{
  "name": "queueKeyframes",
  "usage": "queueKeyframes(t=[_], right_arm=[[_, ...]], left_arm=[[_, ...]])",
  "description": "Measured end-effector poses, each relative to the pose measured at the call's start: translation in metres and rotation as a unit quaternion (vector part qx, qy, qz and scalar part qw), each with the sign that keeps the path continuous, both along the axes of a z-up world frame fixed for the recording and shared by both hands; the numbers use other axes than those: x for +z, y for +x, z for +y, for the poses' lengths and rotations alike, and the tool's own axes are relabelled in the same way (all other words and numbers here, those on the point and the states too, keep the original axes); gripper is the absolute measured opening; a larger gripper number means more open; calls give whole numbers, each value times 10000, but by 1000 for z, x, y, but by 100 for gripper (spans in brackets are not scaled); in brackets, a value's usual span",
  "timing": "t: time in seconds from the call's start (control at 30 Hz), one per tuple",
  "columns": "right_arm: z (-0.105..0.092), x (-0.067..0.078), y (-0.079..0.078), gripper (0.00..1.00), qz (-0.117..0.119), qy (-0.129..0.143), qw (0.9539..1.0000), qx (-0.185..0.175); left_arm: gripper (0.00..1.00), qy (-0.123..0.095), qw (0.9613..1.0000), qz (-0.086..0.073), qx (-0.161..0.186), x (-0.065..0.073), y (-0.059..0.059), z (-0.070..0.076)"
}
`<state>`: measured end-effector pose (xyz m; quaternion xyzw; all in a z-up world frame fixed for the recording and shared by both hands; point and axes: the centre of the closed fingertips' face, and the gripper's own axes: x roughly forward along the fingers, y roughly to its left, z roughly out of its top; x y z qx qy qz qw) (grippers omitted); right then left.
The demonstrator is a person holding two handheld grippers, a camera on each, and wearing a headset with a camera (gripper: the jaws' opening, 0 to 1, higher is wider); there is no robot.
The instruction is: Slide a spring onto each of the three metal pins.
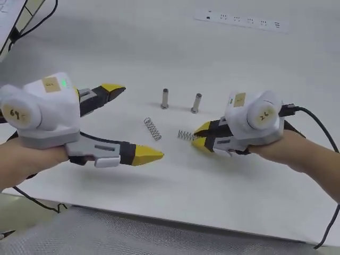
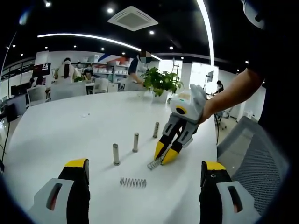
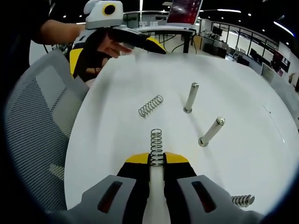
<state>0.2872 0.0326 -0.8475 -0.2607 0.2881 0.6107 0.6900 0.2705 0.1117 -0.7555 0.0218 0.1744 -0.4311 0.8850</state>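
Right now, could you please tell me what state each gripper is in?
Left gripper: open, holding nothing.
Right gripper: closed on one end of a spring.

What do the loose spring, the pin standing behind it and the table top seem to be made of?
The loose spring looks like thin steel wire, bare and bright: silvery coils with glints. The pin looks like metal, probably steel, smooth and grey with a soft sheen. The table top looks like white matt laminate or painted board; I cannot tell which.
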Motion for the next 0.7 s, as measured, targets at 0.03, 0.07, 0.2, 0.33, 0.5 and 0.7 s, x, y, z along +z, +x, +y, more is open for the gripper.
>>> queueKeyframes(t=[0.03,0.07,0.2,0.33,0.5,0.7], right_arm=[[0,1,0,8,15,16,10000,0],[0,4,0,8,29,49,10000,14],[-2,10,0,8,-24,83,10000,47],[-6,17,1,8,-43,135,9999,-1],[-12,27,0,8,-93,193,9998,-12],[-15,38,-3,8,-132,223,9997,36]], left_arm=[[97,-11,10000,-3,9,1,1,0],[97,-7,10000,-7,5,1,1,1],[93,-33,10000,-41,-39,4,0,-2],[94,-90,9999,-50,-111,6,-4,-10],[94,-115,9997,-59,-206,7,-6,-17],[94,-112,9995,-74,-293,8,-7,-21]])
